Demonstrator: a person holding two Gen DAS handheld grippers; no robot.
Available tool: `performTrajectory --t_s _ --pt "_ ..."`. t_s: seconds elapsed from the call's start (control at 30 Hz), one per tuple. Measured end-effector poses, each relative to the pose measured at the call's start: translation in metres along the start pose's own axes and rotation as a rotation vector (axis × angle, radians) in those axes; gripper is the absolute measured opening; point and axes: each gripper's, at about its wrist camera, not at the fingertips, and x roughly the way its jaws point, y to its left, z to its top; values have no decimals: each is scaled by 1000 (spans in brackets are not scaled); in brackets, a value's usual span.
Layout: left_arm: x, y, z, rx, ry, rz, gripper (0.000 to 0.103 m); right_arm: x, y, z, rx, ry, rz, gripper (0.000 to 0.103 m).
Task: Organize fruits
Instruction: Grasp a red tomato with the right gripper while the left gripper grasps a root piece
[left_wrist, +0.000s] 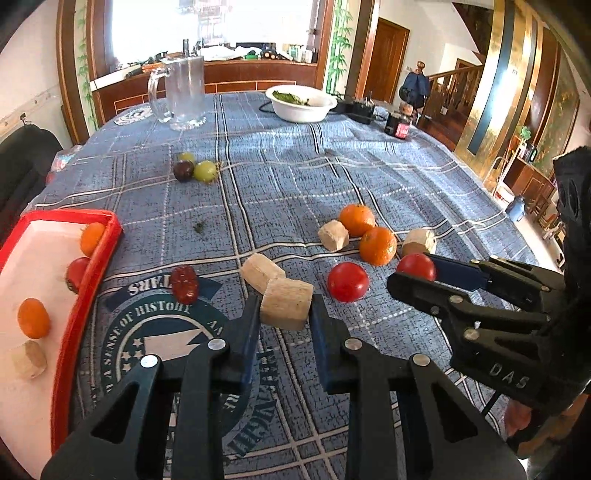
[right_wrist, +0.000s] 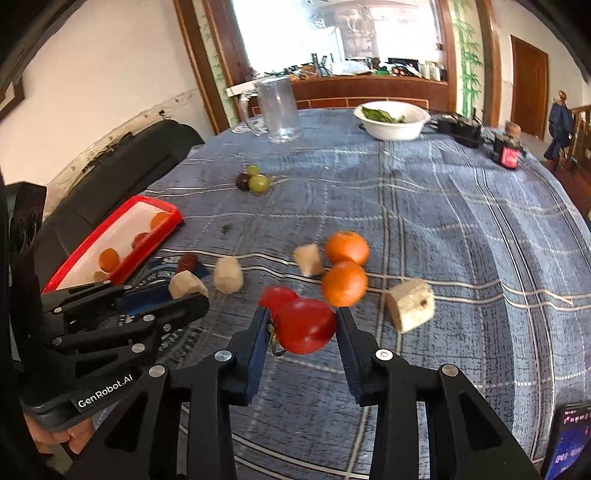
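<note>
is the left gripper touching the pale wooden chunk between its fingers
Touching. The left wrist view shows the left gripper with both blue pads pressed against the sides of the pale chunk.

A table (left_wrist: 369, 155) draped in a blue plaid cloth fills the foreground. Behind it a wide window (left_wrist: 214, 22) in a curved wooden frame pours in bright daylight, and the sill below is crowded with small items (too blurred to name). Green bamboo is painted along the frame on either side. The walls (right_wrist: 110, 74) are plain white. A black sofa (right_wrist: 147, 155) stands against the wall beside the table. To the right of the window a brown wooden door (left_wrist: 388, 59) stands closed, and farther right a wooden stair railing (left_wrist: 450, 92) rises, with a dark garment hung on its post. Gold panels (left_wrist: 495, 74) line the far right wall.
</note>
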Motion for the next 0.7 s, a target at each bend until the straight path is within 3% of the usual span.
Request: performTrajectory --t_s 0.5,0.7 --pt "-42 47 2 -80 -92 72 24 7 43 14 -71 -13 35 37" --pt "-50 69 2 -102 -99 200 24 15 64 21 -110 -10 69 37"
